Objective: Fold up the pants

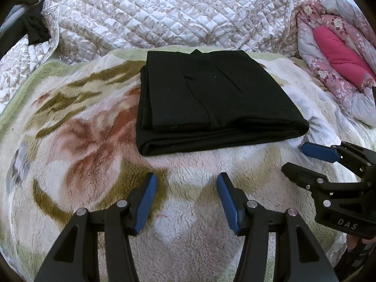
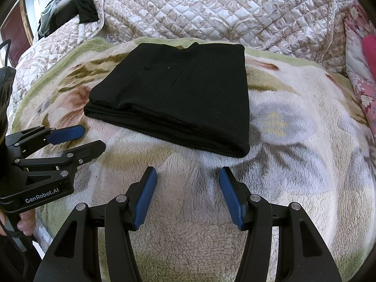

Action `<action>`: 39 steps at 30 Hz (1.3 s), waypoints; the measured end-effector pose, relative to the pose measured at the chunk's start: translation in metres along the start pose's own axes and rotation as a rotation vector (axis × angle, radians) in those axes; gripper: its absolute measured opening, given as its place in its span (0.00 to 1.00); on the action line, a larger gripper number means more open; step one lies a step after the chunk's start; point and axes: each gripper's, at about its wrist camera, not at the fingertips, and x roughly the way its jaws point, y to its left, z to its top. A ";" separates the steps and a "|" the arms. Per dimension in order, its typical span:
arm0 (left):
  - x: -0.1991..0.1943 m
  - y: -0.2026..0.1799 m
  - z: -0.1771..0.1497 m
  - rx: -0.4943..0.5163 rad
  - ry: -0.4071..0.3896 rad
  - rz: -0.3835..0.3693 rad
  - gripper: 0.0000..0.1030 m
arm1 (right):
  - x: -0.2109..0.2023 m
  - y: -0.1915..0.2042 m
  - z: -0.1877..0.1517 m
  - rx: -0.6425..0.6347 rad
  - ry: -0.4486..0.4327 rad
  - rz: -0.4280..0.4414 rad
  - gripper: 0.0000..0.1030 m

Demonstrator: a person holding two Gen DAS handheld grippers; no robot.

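The black pants [image 1: 211, 98] lie folded into a thick rectangle on the fleece blanket, also seen in the right wrist view [image 2: 178, 94]. My left gripper [image 1: 186, 181] is open and empty, hovering over the blanket just in front of the folded pants. My right gripper [image 2: 188, 175] is open and empty, also just in front of the pants near their right corner. The right gripper shows at the right in the left wrist view [image 1: 293, 157], and the left gripper shows at the left in the right wrist view [image 2: 94, 138]. Neither touches the pants.
A floral fleece blanket [image 1: 94, 141] covers the bed. A quilted beige bedspread [image 1: 164, 11] is bunched behind the pants. A pink floral quilt [image 1: 340, 54] lies at the right. Dark clothes [image 2: 82, 7] hang at the far left.
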 end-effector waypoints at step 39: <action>0.001 0.000 0.001 0.015 0.006 0.010 0.55 | 0.000 0.000 0.000 -0.003 -0.002 -0.003 0.55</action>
